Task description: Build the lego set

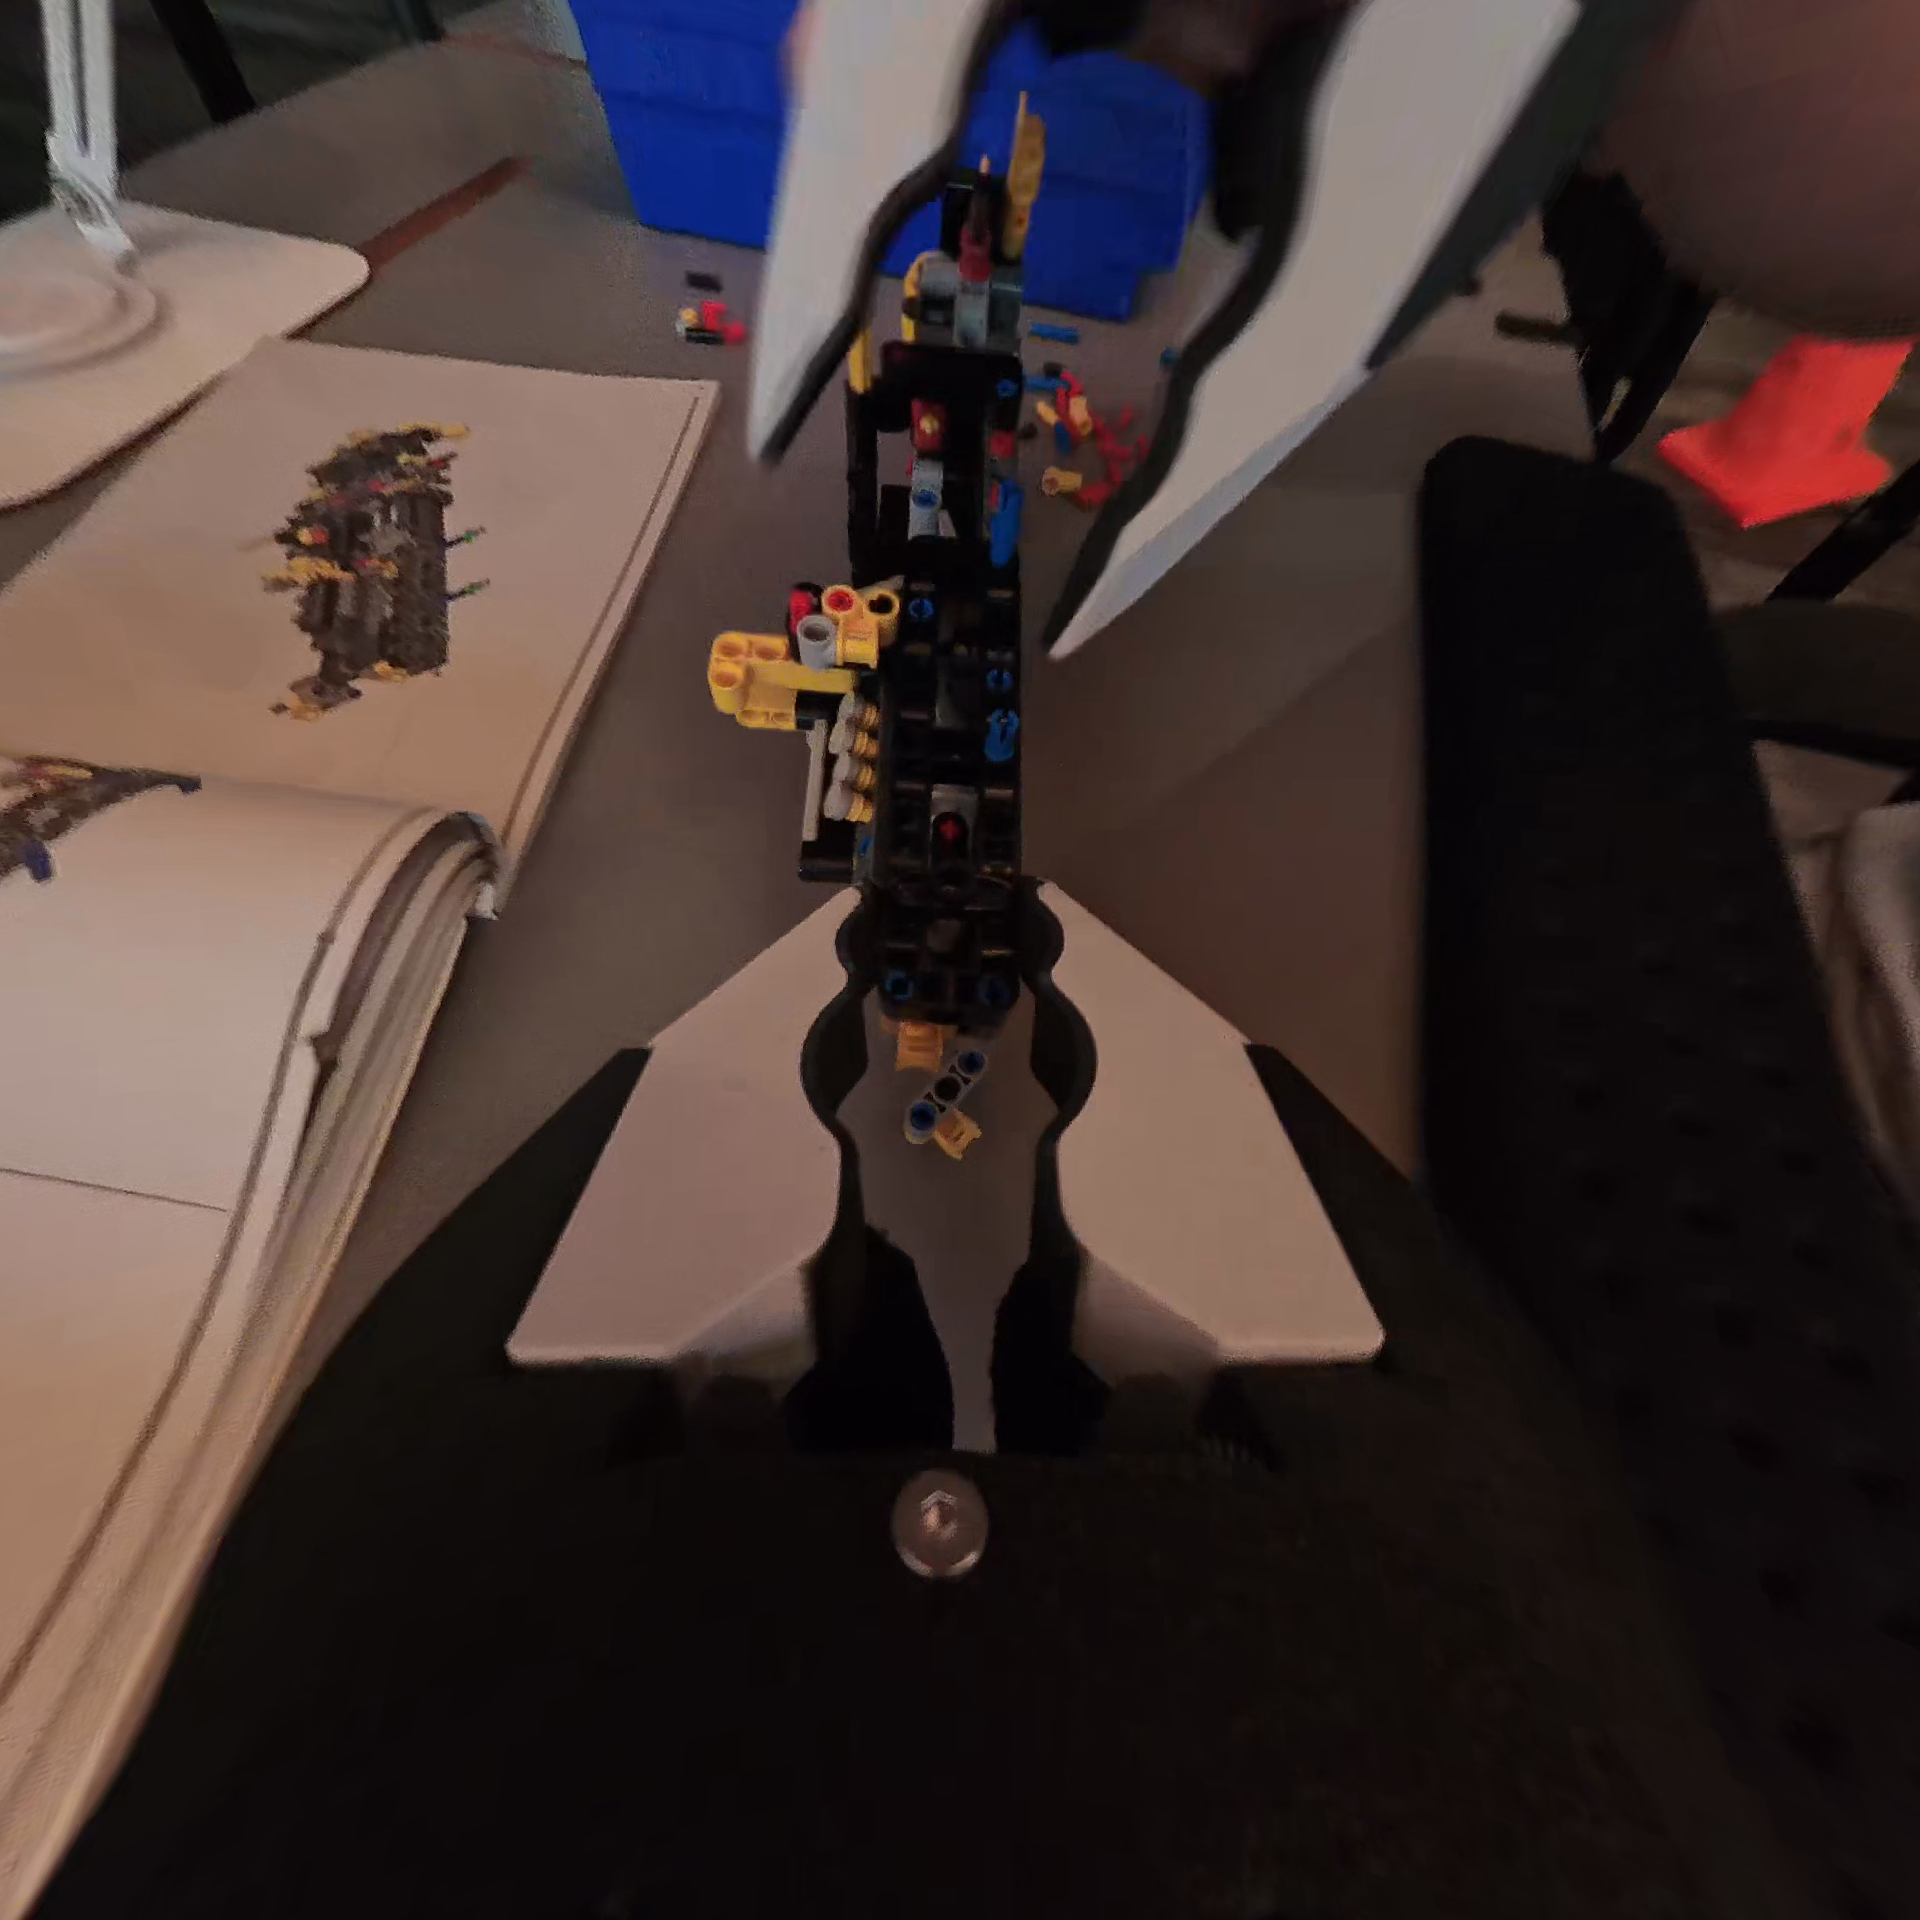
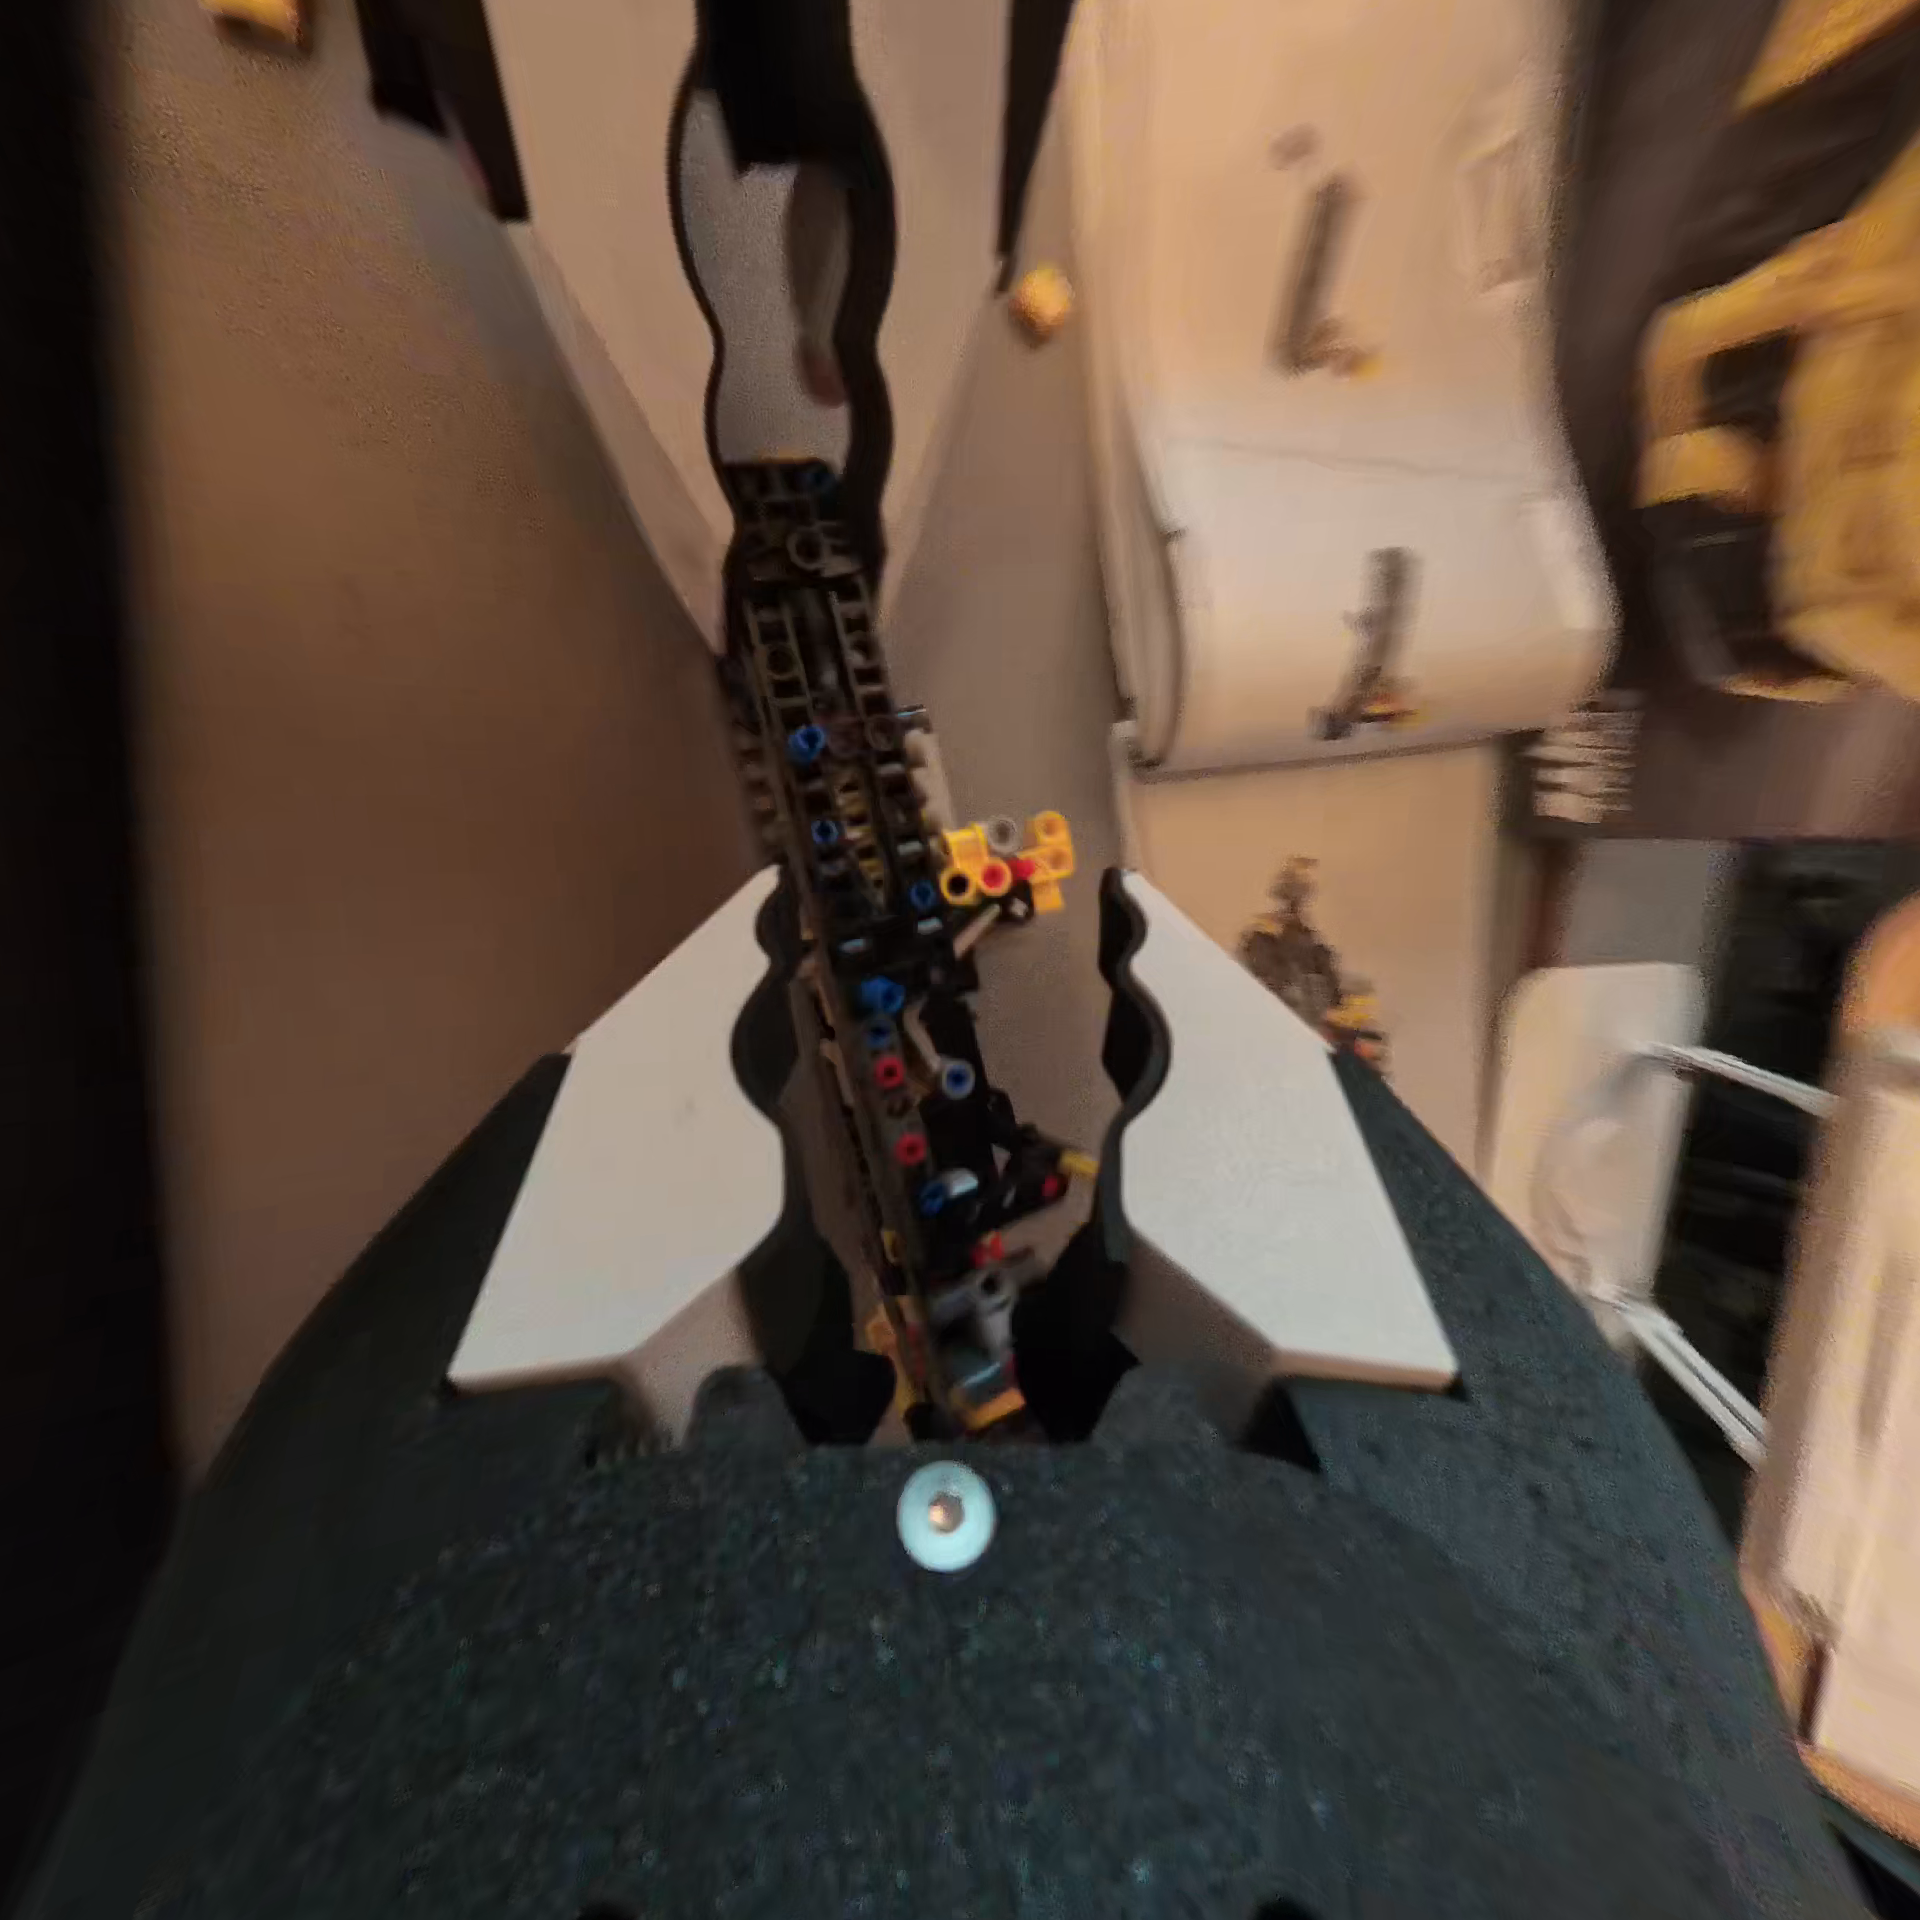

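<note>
A long black lego assembly [image 1: 940, 644] with blue, red and yellow pins stands up out of my left gripper [image 1: 948, 914], which is shut on its near end above the grey table. A yellow beam [image 1: 753, 675] sticks out of its left side. My right gripper [image 1: 914, 545] comes in from the top, open, one white finger on each side of the assembly's far half. In the right wrist view the assembly [image 2: 831, 727] runs between the spread fingers of my right gripper [image 2: 940, 894], close to the left finger. The left gripper [image 2: 795, 478] clamps its far end.
An open instruction booklet [image 1: 312, 675] lies on the table at the left and also shows in the right wrist view [image 2: 1351, 520]. Blue bins [image 1: 707, 114] stand at the back, with loose small pieces [image 1: 1081, 436] in front. A black chair [image 1: 1610, 935] is at the right, and an orange object [image 1: 1787, 436] beyond it.
</note>
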`<action>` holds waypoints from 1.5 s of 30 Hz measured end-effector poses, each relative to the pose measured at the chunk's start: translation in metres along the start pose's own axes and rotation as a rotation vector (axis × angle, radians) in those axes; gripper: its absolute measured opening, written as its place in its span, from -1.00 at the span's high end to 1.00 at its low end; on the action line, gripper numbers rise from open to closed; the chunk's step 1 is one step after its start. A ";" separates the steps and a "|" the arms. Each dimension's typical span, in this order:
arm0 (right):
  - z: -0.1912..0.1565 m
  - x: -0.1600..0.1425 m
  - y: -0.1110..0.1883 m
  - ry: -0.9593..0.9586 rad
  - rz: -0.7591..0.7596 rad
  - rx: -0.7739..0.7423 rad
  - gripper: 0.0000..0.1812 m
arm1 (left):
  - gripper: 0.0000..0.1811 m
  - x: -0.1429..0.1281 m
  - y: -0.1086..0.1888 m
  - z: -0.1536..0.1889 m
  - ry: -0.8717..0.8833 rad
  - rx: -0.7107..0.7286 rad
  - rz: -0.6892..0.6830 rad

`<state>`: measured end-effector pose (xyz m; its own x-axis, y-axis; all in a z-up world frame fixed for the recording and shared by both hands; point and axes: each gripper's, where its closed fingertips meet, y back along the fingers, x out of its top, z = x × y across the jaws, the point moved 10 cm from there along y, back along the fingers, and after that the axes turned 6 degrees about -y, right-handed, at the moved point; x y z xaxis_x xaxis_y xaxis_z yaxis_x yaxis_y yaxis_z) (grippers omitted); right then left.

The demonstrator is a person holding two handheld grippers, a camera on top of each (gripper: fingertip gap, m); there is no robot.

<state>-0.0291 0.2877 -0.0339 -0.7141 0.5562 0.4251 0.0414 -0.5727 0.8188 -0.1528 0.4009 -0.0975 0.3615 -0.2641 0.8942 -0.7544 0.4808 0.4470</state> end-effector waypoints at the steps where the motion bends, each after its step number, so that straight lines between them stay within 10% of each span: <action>1: -0.007 -0.008 0.010 -0.007 0.086 -0.103 0.38 | 0.70 0.000 0.000 -0.003 0.049 -0.014 0.007; 10: -0.051 -0.030 -0.005 0.173 0.151 -0.538 0.50 | 0.70 -0.003 -0.002 -0.011 0.212 -0.079 0.027; 45: -0.042 -0.031 -0.022 0.592 -0.025 -0.581 0.56 | 0.70 -0.006 0.001 -0.012 0.192 -0.080 0.013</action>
<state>-0.0371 0.2581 -0.0815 -0.9664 0.2572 0.0033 -0.2313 -0.8745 0.4263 -0.1486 0.4128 -0.1020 0.4553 -0.0973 0.8850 -0.7163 0.5503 0.4291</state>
